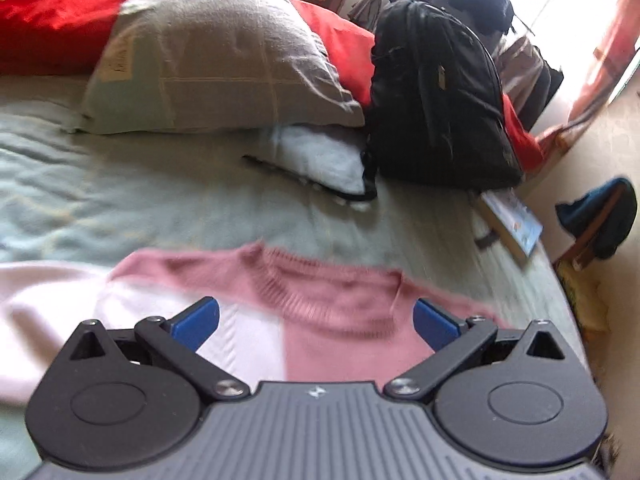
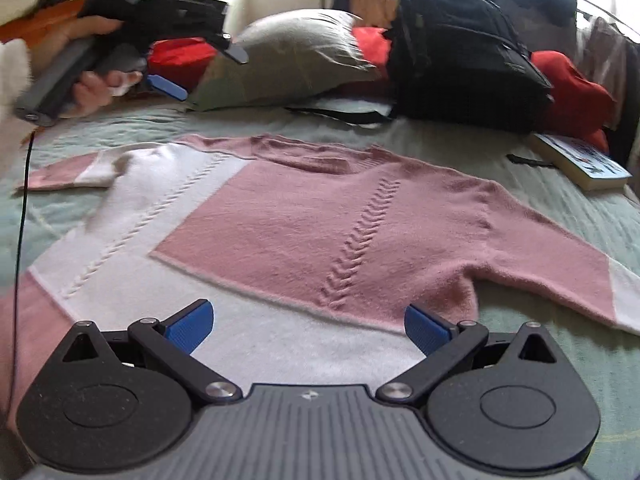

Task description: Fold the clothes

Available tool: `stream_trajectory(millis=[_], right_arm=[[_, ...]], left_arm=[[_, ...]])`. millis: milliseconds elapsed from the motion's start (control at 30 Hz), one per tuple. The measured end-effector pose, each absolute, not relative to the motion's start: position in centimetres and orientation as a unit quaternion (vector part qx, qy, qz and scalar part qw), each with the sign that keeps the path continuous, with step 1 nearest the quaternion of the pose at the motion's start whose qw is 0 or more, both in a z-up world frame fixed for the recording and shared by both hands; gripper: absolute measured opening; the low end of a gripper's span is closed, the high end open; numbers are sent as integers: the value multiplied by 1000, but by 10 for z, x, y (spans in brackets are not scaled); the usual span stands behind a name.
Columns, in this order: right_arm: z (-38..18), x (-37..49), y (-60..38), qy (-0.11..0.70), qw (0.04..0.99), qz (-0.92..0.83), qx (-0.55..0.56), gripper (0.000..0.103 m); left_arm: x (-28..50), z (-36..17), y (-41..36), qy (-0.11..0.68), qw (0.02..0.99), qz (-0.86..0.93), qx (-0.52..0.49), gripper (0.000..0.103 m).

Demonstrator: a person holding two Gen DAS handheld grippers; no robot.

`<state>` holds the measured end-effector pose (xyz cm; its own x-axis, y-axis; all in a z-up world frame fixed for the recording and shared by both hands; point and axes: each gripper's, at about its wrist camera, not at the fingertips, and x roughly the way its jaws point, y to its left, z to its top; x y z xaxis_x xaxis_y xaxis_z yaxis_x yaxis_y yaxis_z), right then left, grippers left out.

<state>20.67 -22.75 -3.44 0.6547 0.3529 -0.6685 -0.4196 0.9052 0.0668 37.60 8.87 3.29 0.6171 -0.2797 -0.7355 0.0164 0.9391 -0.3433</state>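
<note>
A bed covered with a pale green bedspread (image 2: 540, 216) fills both views, with bright windows behind it. At its head lie a grey pillow (image 1: 216, 52) and red cushions (image 1: 48, 12); a black backpack (image 2: 460, 52) leans against them, zipped as far as can be seen, so its contents cannot be told. A paperback book (image 2: 580, 160) lies flat on the bedspread just beside the backpack.

The pink and white sweater (image 2: 320, 220) lies spread flat on the bed, neckline towards the pillows, one sleeve stretched out to the right, the other folded near the left edge.

The right gripper (image 2: 309, 326) sits low over the sweater's hem, its blue pads wide apart and holding nothing. The left gripper (image 1: 316, 322) is above the collar area, jaws likewise spread and empty; the right wrist view shows it raised above the bed, gripped by a hand (image 2: 96, 88), clear of the fabric.
</note>
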Motion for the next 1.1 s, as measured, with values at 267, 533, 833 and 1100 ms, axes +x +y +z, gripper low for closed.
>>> stream_trajectory(millis=[267, 533, 833, 1100], right_arm=[[-57, 202, -227, 389, 891, 233, -10, 103], [-85, 188, -211, 346, 906, 239, -61, 103], [-87, 136, -241, 337, 906, 237, -96, 103], [-73, 116, -240, 332, 908, 224, -123, 103]], left_arm=[[302, -18, 74, 486, 861, -121, -89, 102], [256, -78, 65, 430, 897, -97, -20, 102], [166, -73, 71, 399, 912, -89, 21, 102], [127, -58, 54, 381, 919, -90, 41, 102]])
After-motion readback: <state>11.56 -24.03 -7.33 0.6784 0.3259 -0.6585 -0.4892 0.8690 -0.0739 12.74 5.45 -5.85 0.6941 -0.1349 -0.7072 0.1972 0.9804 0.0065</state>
